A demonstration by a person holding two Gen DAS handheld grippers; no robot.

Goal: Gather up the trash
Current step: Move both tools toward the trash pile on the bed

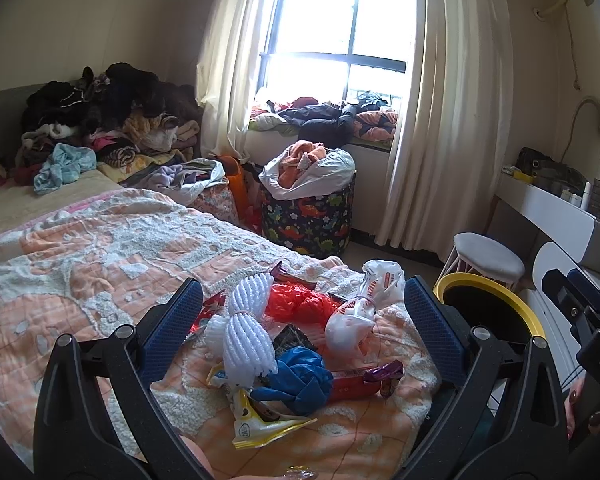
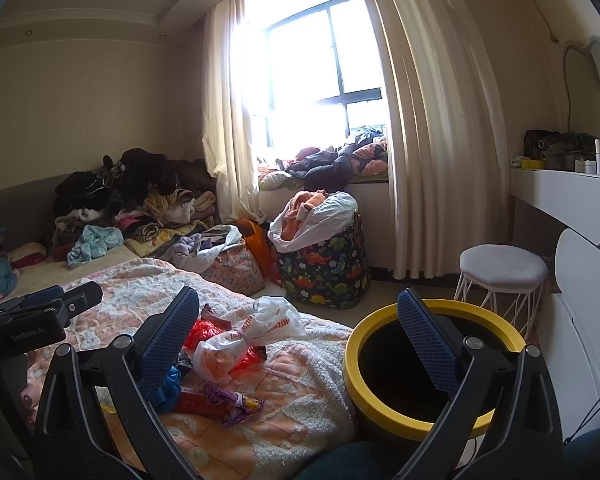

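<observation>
trash (image 1: 300,344) lies heaped on the near corner of the bed (image 1: 80,264), just left of the yellow-rimmed bin (image 2: 432,364) on the floor. left gripper (image 1: 302,320) and right gripper (image 2: 306,340) both spread wide, holding nothing. judged step: first pick not yet made; next move calls for lowering one gripper onto a single piece, e.g. the white plastic bag (image 1: 364,304), and carrying it right to the bin.

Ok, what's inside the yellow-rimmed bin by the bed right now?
The yellow-rimmed bin looks dark inside; no trash shows in the part that is visible. The right gripper's finger covers part of the opening, and the bottom is too dark to tell.
</observation>
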